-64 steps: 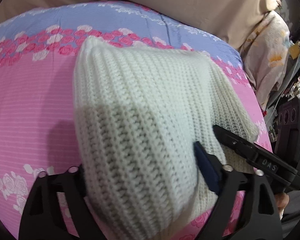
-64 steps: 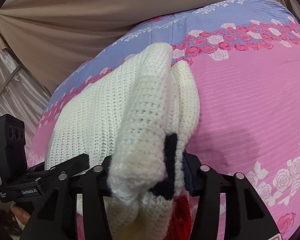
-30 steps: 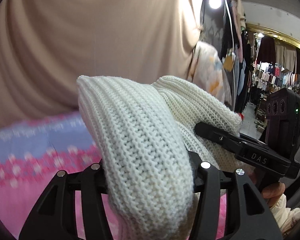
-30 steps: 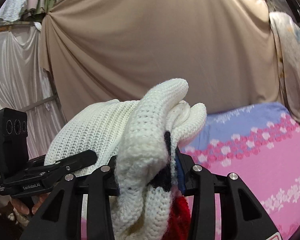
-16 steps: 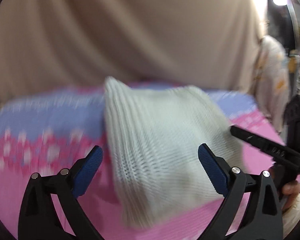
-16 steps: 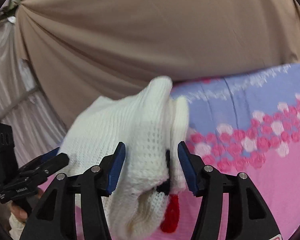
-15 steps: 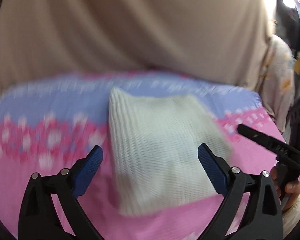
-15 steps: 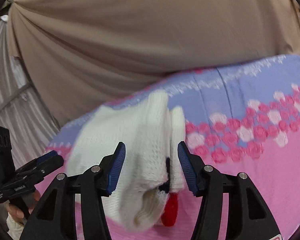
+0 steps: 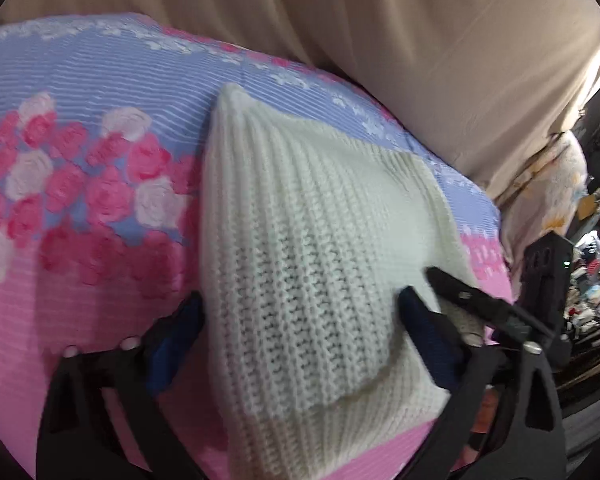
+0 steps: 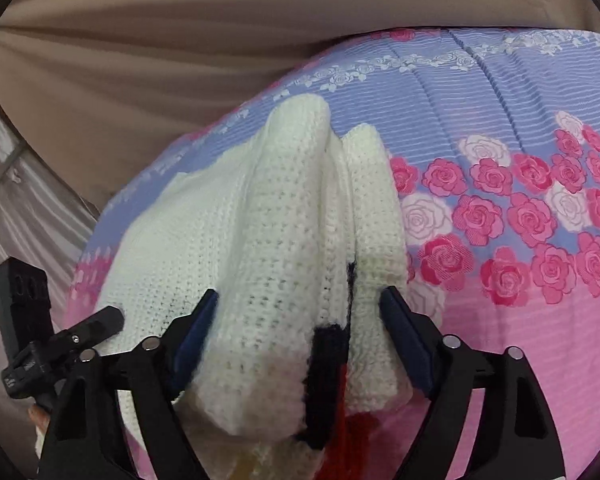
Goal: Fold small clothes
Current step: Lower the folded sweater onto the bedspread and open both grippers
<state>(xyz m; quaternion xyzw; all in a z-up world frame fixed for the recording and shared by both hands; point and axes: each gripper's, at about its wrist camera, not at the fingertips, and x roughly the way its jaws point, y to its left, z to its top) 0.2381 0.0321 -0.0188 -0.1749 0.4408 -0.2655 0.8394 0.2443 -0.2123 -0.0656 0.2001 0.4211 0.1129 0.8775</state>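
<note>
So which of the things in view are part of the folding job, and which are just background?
Part of the job:
- folded cream knitted sweater with black and red patches
- left gripper, jaws open around it
- right gripper, jaws open around it
- pink and blue rose-print bedspread it lies on

Just there:
- beige draped curtain
- floral cloth at the bed's edge

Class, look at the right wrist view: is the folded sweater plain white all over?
No. The sweater shows black and red patches at its near end, between the right gripper's fingers.
</note>
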